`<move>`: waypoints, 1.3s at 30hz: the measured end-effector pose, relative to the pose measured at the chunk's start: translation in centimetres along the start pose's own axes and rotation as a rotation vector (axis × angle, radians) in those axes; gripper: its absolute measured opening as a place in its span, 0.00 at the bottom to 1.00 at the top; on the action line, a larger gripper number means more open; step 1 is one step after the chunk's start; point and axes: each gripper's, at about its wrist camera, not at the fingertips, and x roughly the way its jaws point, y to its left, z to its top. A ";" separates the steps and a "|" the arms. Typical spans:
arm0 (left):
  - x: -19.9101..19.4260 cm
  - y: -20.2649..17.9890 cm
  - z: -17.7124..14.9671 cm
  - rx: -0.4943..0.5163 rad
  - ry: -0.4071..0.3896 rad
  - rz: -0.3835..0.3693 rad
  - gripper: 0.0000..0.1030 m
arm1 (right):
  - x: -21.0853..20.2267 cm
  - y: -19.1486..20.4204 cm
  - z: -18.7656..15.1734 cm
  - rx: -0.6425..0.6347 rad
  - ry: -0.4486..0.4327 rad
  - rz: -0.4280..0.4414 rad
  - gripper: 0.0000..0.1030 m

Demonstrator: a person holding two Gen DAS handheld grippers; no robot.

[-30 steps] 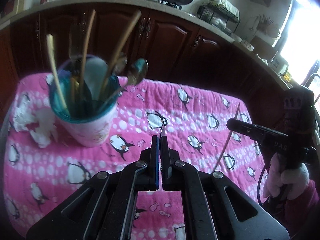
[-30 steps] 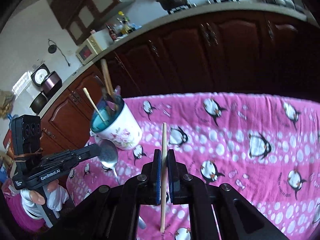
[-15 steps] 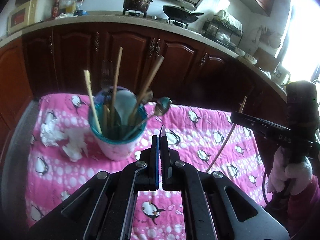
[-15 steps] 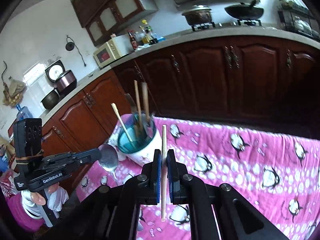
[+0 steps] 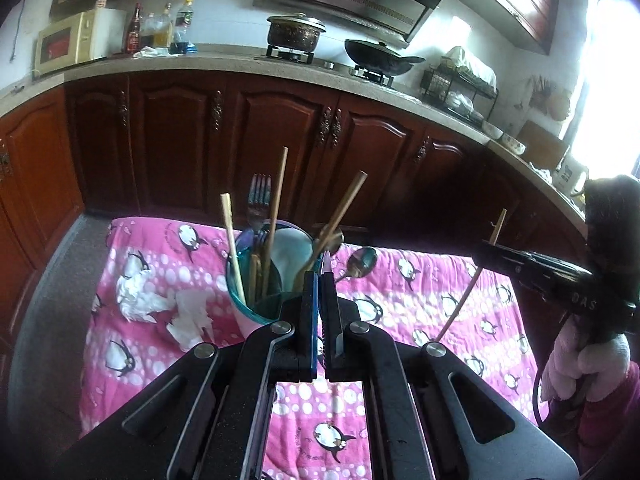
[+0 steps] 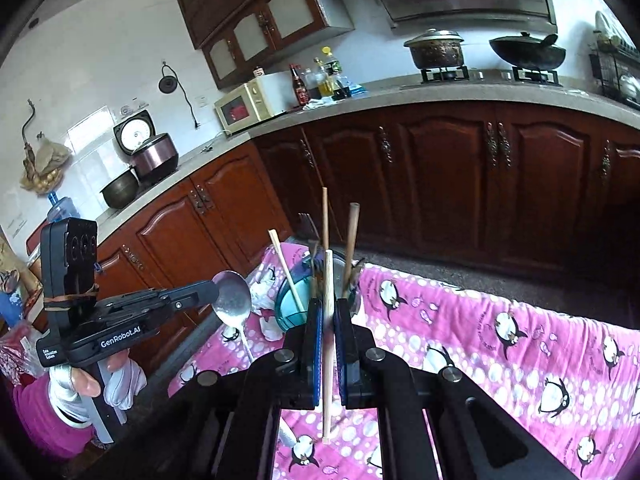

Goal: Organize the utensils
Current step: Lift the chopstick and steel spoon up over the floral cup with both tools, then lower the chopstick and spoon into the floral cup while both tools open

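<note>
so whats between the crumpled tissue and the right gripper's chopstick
In the left wrist view, the utensil cup stands between the tissue and the chopstick.

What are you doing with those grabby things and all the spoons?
A person is tidying utensils into a cup on a pink penguin cloth. The left tongs are shut on a metal spoon, seen from the right camera. The right tongs are shut on one wooden chopstick. Both are held above the cloth near the cup, which already holds chopsticks, a fork and spoons. Neither is in yet.

hand-held gripper (image 6: 327, 344): black, blue pads, silver screws | gloves (image 6: 120, 380): white
</note>
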 end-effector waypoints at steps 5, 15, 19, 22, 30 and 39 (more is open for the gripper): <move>-0.3 0.6 0.3 -0.007 -0.006 0.011 0.00 | 0.1 0.6 0.3 -0.009 -0.007 0.011 0.05; -1.6 1.7 2.4 -0.021 -0.056 0.040 0.00 | 0.2 2.1 1.8 -0.016 -0.030 0.046 0.05; -2.0 3.0 3.9 -0.032 -0.085 0.066 0.00 | 0.3 2.9 2.6 -0.025 -0.045 0.059 0.05; -1.8 3.9 4.9 -0.040 -0.097 0.092 0.00 | 0.7 3.3 3.3 -0.024 -0.056 0.061 0.05; -0.8 5.6 7.3 -0.011 -0.168 0.212 0.00 | 2.5 3.4 5.3 0.014 -0.110 0.037 0.05; 2.7 5.8 7.0 0.030 -0.206 0.332 0.00 | 6.5 2.8 6.5 0.043 -0.167 -0.064 0.05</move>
